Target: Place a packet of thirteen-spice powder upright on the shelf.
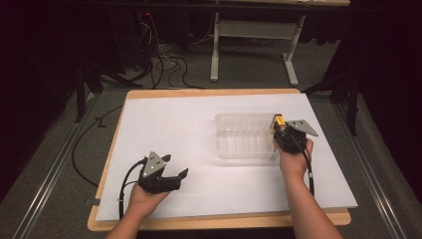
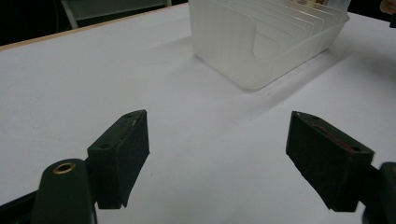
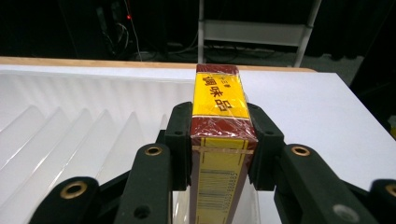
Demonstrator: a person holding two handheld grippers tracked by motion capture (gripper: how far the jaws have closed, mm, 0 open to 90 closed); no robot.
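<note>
My right gripper [image 1: 279,130] has its jaws clamped on a small yellow and dark red box [image 3: 218,121], one jaw pressed against each long side. In the right gripper view the box stands on edge between the jaws, its yellow face with red characters turned up and a barcode on the near end, and it reaches out past the jaw tips. Directly beneath and ahead of those jaws sits the clear plastic rack [image 3: 70,135], its row of thin dividers running off to the left of the box. From the high view I see the box at the right-hand end of the rack [image 1: 246,135], over its edge; whether it touches a divider I cannot tell.

My left gripper [image 1: 174,175] has its jaws spread wide with nothing between them. In the left gripper view only the white sheet [image 2: 196,154] covering the table lies between the two jaws, and the rack [image 2: 266,42] stands well ahead of them, a little toward the right jaw. The gripper rests low, near the front of the sheet, well apart from the rack.

The wooden rim of the table [image 1: 219,220] shows around the white sheet.
</note>
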